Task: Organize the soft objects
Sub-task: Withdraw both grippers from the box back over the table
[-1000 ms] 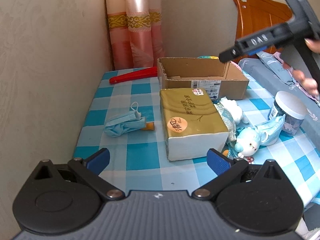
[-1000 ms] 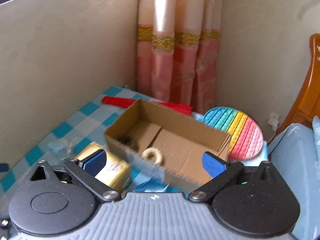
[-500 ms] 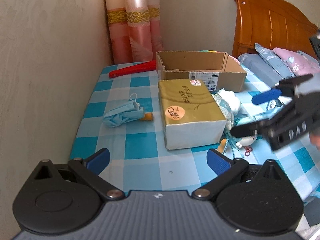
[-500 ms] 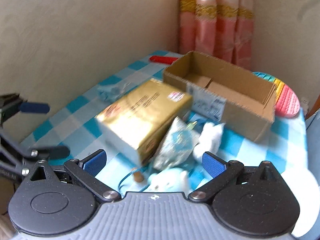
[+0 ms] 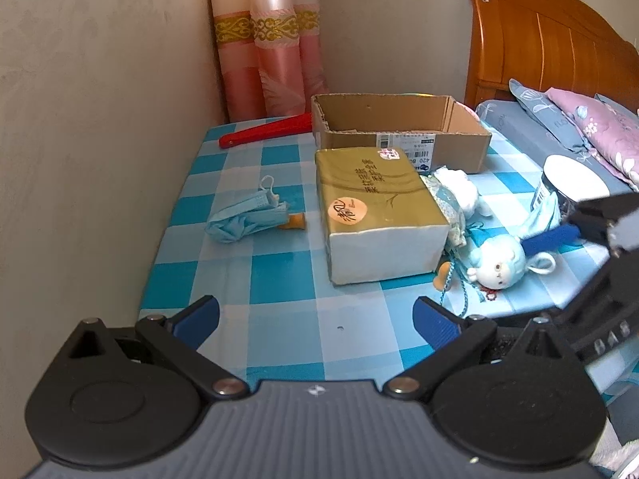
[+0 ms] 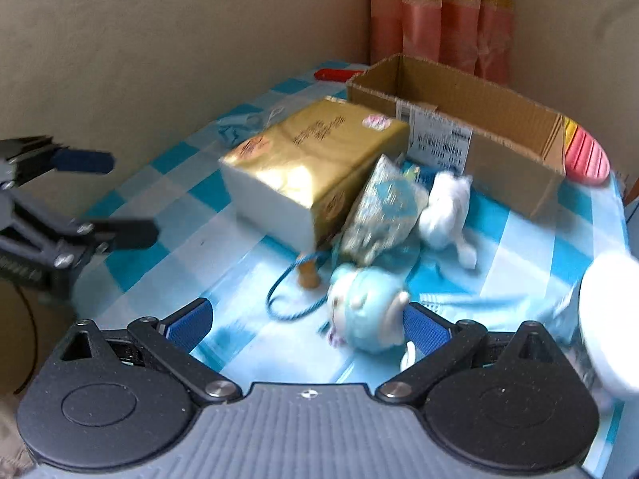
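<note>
A light-blue sheep plush [image 5: 497, 263] [image 6: 369, 305] lies on the checked tablecloth beside a gold tissue pack [image 5: 375, 207] [image 6: 315, 167]. A white plush [image 5: 459, 191] [image 6: 443, 211] and a patterned pouch [image 6: 379, 211] lie between them and an open cardboard box [image 5: 399, 129] [image 6: 471, 131]. A crumpled blue face mask [image 5: 243, 219] lies to the left. My left gripper [image 5: 315, 313] is open and empty over the table's near edge. My right gripper [image 6: 307, 325] is open, low over the sheep plush, which sits by its right finger.
A red folded fan [image 5: 263, 133] lies at the back by the curtain. A white-lidded jar [image 5: 571, 183] [image 6: 611, 311] stands at the right. A round rainbow pad [image 6: 585, 151] is behind the box. The wall runs along the table's left; a bed with pillows [image 5: 579, 123] lies right.
My right gripper swung from above the cardboard box down and toward the near side, ending low over the sheep plush. My left gripper stayed nearly still and open.
</note>
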